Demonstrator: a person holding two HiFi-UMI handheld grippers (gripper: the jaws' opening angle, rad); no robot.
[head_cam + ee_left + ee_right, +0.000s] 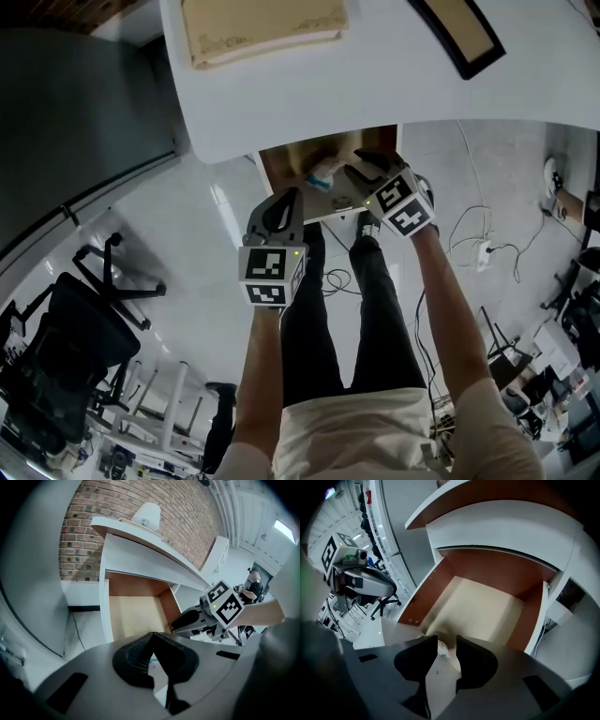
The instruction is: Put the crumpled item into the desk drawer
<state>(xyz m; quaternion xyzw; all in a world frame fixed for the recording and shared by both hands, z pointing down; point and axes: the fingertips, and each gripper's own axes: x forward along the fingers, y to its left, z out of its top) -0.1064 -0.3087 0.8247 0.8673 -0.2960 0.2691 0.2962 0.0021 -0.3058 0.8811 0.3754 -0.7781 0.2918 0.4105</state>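
Right gripper view: right gripper [446,640] spread, pinching nothing; crumpled white paper-like item [323,172] lying loose inside open wooden desk drawer [487,604]. Left gripper [151,636] pressed together, empty. Drop-off seemingly done; next, draw back clear, perhaps push drawer shut.

Office: white desk [394,89] with open drawer [281,173], black swivel chairs [73,323], brick wall [93,524], floor power strip [484,251].

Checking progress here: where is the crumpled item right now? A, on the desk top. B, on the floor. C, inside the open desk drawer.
C: the head view shows the crumpled item lying inside the pulled-out desk drawer.
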